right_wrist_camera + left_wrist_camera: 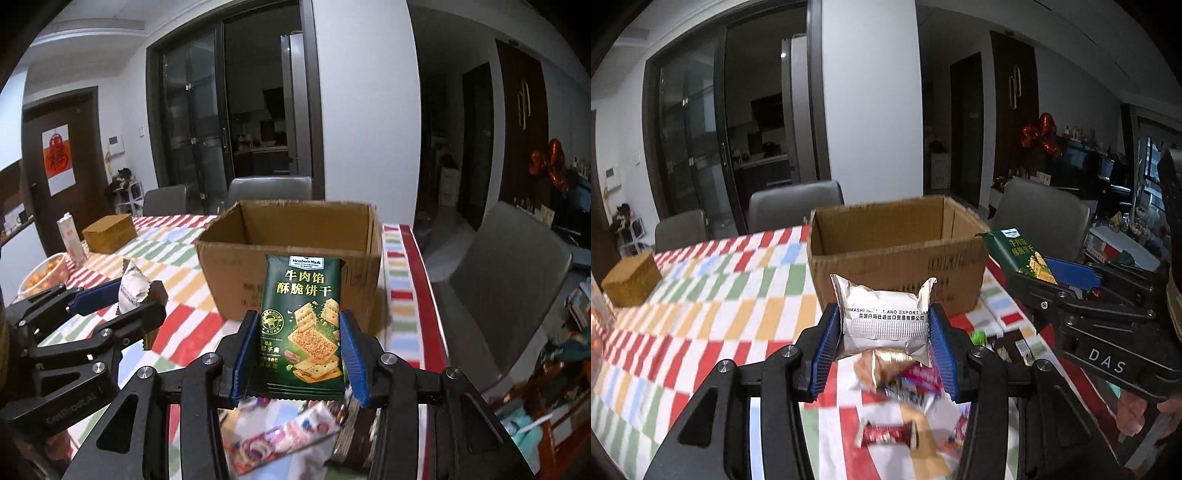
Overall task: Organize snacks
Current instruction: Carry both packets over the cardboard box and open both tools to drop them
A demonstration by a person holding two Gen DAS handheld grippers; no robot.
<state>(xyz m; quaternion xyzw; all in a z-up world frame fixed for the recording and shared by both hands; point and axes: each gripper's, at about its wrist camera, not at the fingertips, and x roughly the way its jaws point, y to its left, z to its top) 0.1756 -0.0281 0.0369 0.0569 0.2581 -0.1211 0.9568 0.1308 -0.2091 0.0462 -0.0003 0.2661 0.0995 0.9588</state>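
Left gripper [884, 339]: pinching a silver foil snack packet [884, 317] by its two side edges, blue pads pressed on it.
Silver packet axis: long axis runs 9 to 3 o'clock across the jaws; crimped ends flare up toward 12; printed text reads upright.
Right gripper [298, 350]: pinching a dark green cracker packet [301, 321] by its long sides.
Green packet axis: upright, long axis 6 to 12 o'clock, brand label at 12, crimped seam at 6.
Open brown cardboard box [897, 243]: at 12 o'clock beyond both packets, on the checked multicolour tablecloth surface [720, 295], mouth up.
Loose wrapped snacks [897, 376]: heaped on the surface at 6 o'clock under the silver packet, blurred.
Small woven brown box [631, 278]: at 9 o'clock, well apart.
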